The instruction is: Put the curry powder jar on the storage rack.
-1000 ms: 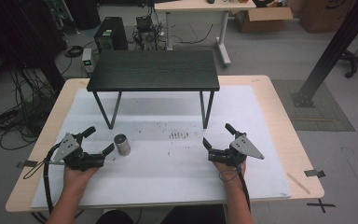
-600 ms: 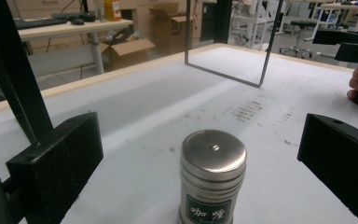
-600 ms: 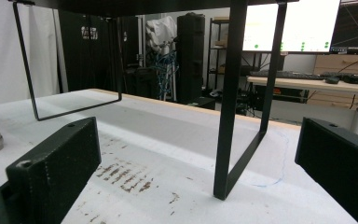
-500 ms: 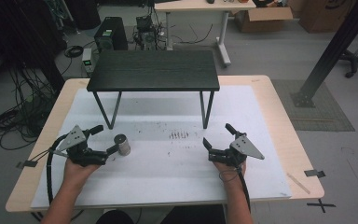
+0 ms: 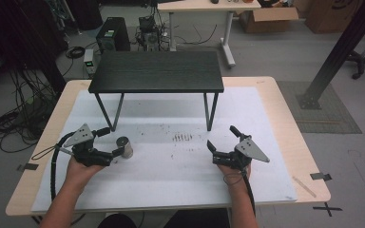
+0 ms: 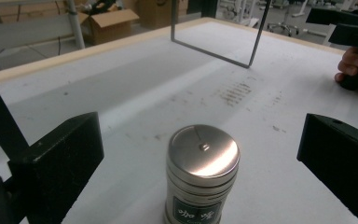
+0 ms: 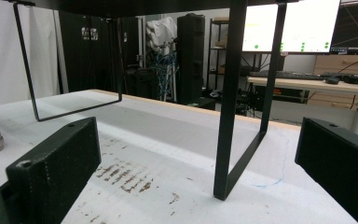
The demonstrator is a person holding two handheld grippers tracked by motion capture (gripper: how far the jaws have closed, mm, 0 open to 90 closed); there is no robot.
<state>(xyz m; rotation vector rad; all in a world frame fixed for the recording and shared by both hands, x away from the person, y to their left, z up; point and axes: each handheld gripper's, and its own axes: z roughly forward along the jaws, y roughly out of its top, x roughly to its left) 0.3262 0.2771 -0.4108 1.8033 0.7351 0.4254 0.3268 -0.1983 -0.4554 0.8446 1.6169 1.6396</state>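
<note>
A small steel canister [image 6: 202,172] with a polished round lid and a green label stands upright on the white counter [image 5: 180,166], between the spread jaws of the left tongs [image 5: 111,144]. At three o'clock from it, well apart, the right tongs [image 5: 222,139] are open and empty, near a black stand [image 5: 157,71].
</note>
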